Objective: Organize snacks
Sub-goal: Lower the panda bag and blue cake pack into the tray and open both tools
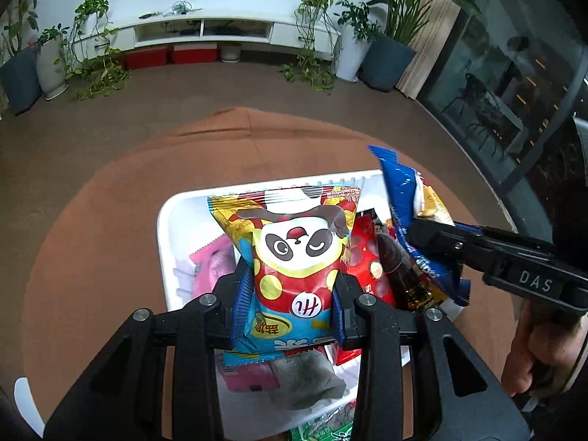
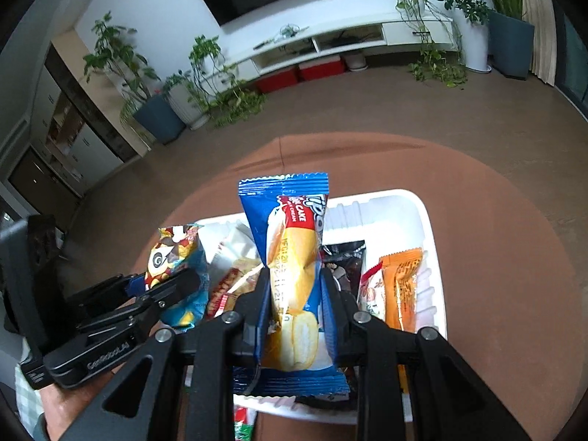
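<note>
Left claw (image 1: 290, 305) clamped on one panda-print snack bag (image 1: 294, 257) | right claw (image 2: 294, 316) clamped on one blue cake packet (image 2: 290, 257) | one white plastic bin (image 2: 433, 242) | round brown tabletop (image 1: 110, 220)

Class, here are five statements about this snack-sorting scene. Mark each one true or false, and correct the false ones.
1. The left claw grips a glossy panda-print snack packet. True.
2. The right claw is empty. False: it is shut on a blue foil cake wrapper.
3. Both held packets hang above a white rectangular plastic bin. True.
4. The bin holds no snacks. False: an orange packet and a pink packet, among others, lie inside.
5. The bin rests on a green tablecloth. False: it rests on a round brown tabletop.
</note>
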`<action>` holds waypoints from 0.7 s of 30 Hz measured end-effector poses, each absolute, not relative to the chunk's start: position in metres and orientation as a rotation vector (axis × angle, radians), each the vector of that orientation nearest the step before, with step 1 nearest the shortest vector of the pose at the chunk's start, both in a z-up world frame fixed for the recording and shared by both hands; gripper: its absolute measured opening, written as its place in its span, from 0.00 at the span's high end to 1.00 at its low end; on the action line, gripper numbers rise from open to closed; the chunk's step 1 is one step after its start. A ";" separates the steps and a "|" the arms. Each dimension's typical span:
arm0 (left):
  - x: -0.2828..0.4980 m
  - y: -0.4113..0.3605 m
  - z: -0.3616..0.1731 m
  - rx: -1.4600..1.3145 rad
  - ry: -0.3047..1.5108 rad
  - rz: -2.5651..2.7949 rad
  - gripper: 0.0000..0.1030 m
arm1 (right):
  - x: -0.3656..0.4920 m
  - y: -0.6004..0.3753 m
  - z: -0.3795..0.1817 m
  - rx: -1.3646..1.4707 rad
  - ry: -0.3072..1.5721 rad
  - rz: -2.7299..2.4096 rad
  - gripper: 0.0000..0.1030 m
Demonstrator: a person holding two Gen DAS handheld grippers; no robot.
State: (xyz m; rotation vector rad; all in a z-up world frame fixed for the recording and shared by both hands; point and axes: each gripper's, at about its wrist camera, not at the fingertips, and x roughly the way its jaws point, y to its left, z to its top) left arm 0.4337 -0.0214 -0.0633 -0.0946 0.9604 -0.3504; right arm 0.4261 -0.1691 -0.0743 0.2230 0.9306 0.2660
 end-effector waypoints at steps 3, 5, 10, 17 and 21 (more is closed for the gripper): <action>0.436 -0.028 -0.073 -0.089 0.967 -0.348 0.68 | 0.429 -0.169 -0.082 0.205 0.944 0.249 0.74; 0.442 -0.032 -0.078 -0.082 0.973 -0.345 0.68 | 0.430 -0.167 -0.087 0.193 0.954 0.242 0.74; 0.447 -0.042 -0.091 -0.071 0.987 -0.340 0.68 | 0.429 -0.164 -0.098 0.180 0.971 0.233 0.74; 0.454 -0.049 -0.103 -0.064 0.989 -0.329 0.68 | 0.430 -0.163 -0.106 0.175 0.977 0.228 0.74; 0.454 -0.048 -0.109 -0.081 0.977 -0.321 0.67 | 0.429 -0.162 -0.111 0.170 0.971 0.222 0.73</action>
